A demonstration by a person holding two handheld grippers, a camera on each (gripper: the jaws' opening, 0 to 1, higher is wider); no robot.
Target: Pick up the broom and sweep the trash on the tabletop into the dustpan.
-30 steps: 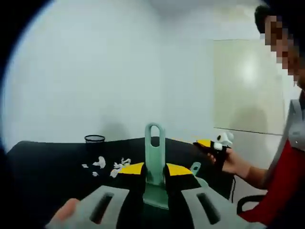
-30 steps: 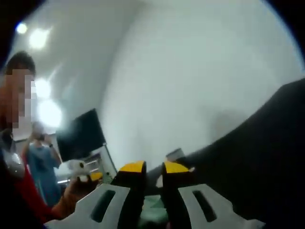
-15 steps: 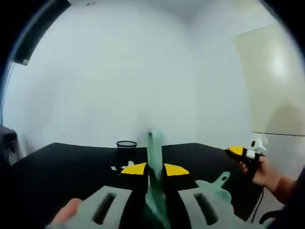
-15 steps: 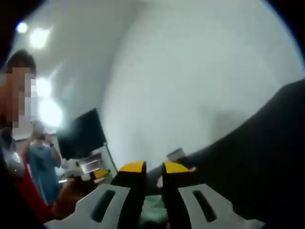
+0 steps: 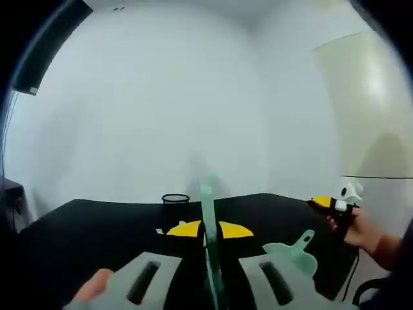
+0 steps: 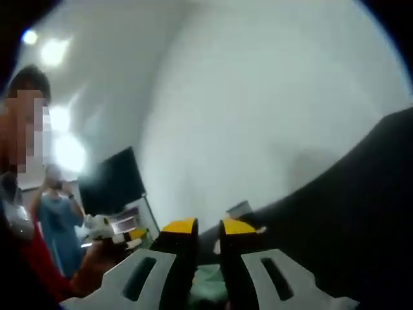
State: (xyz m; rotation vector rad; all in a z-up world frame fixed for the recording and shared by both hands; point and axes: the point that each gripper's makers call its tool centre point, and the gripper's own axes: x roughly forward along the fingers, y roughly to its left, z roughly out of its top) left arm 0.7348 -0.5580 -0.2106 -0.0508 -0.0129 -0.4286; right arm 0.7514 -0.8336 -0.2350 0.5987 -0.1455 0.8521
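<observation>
Standing upright between the left gripper's (image 5: 208, 228) clenched fingers, the slim mint-green plastic broom handle (image 5: 208, 219) is raised over the black bench (image 5: 84, 226). The right gripper (image 6: 206, 227) grasps the mint-green plastic dustpan (image 5: 293, 248), presumably readying to catch white paper scraps (image 5: 159, 230).

grey claw (image 5: 209, 230), yellow tips, possibly red sleeve (image 6: 29, 261)

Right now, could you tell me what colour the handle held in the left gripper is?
The handle is pale mint green, seen best in the left gripper view, rising between the left gripper's yellow-tipped jaws.
</observation>
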